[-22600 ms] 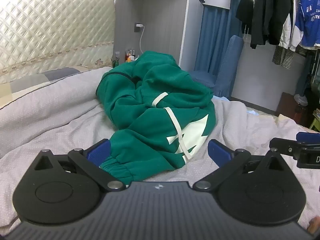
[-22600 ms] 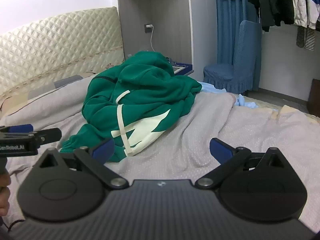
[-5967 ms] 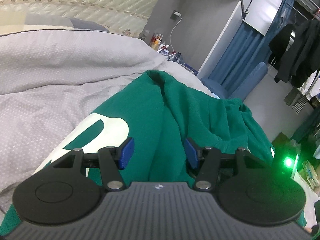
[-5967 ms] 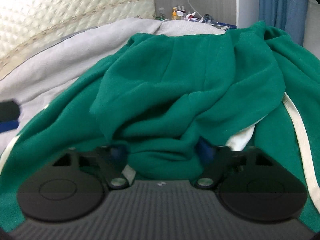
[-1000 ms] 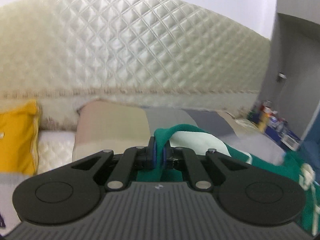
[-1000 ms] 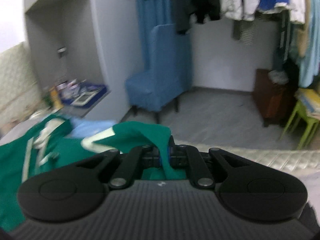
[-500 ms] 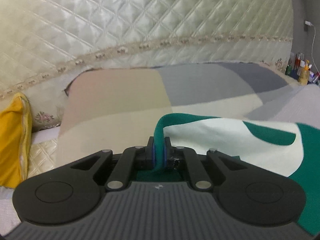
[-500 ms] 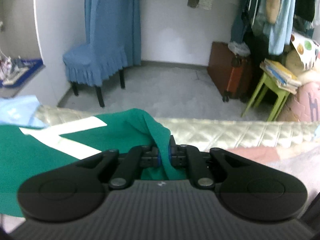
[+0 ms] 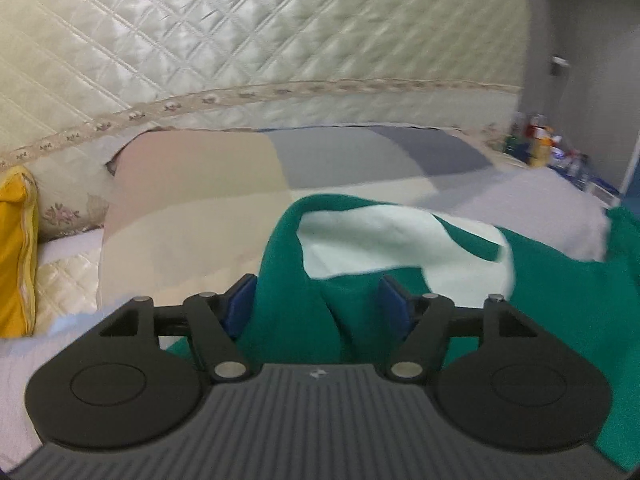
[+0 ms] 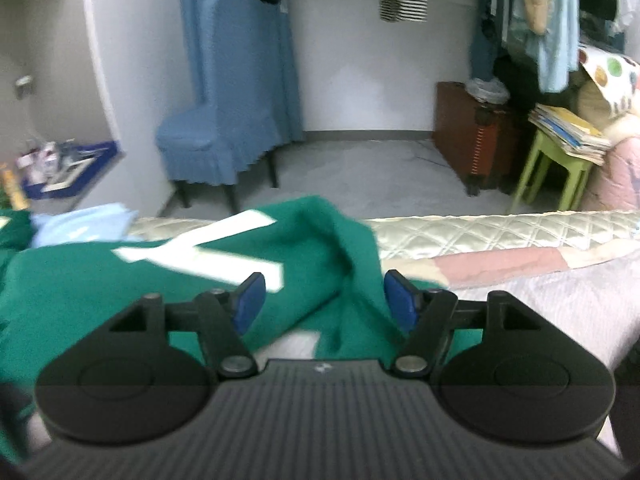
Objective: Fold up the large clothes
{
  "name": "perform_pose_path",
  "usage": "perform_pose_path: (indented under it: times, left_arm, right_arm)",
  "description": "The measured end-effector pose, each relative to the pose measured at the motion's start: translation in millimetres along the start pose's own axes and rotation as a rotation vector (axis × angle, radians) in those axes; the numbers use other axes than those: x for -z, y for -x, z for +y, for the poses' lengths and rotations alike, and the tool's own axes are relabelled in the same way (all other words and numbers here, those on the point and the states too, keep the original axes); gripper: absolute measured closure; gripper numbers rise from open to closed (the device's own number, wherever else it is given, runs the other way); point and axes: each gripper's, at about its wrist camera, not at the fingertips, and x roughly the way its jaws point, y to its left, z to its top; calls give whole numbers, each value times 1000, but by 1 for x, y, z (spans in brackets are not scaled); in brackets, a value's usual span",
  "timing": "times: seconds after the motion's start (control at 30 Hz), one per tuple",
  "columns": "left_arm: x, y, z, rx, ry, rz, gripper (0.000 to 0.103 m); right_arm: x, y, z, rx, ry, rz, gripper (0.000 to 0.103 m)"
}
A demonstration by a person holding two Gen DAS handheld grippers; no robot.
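Observation:
A large green garment with cream-white print (image 9: 540,276) lies spread over the bed. In the left wrist view my left gripper (image 9: 318,304) has its jaws opening; a raised fold of the green cloth (image 9: 288,280) stands loose between the blue pads (image 9: 240,304) without being pressed. In the right wrist view the same green garment (image 10: 80,280) reaches the bed's edge. My right gripper (image 10: 324,300) is also opening, with a ridge of green cloth (image 10: 348,264) slack between its blue pads (image 10: 250,300).
A quilted headboard (image 9: 200,40) and patchwork pillow (image 9: 192,208) lie ahead on the left, a yellow cushion (image 9: 16,256) at far left. Beyond the bed's quilted edge (image 10: 480,228) stand a blue chair (image 10: 224,120), brown case (image 10: 472,136) and green stool (image 10: 556,160).
Both grippers came down toward the bed and let go: their jaws, pinched on the green cloth before, now stand apart with the fabric loose between them.

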Motion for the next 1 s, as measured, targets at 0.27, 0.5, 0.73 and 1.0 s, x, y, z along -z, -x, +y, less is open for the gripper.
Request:
perform_pose_path:
  times: [0.27, 0.5, 0.73, 1.0]
  left_arm:
    - [56, 97, -21, 256, 42, 90, 31]
    - [116, 169, -57, 428, 50, 215, 31]
    - [181, 201, -76, 511, 90, 364, 31]
    - [213, 185, -60, 543, 170, 451, 31]
  right_arm:
    - [35, 97, 30, -211, -44, 47, 35]
    - [80, 164, 69, -468, -153, 192, 35]
    - [145, 168, 81, -571, -283, 395, 35]
    - [149, 149, 55, -461, -418, 400, 33]
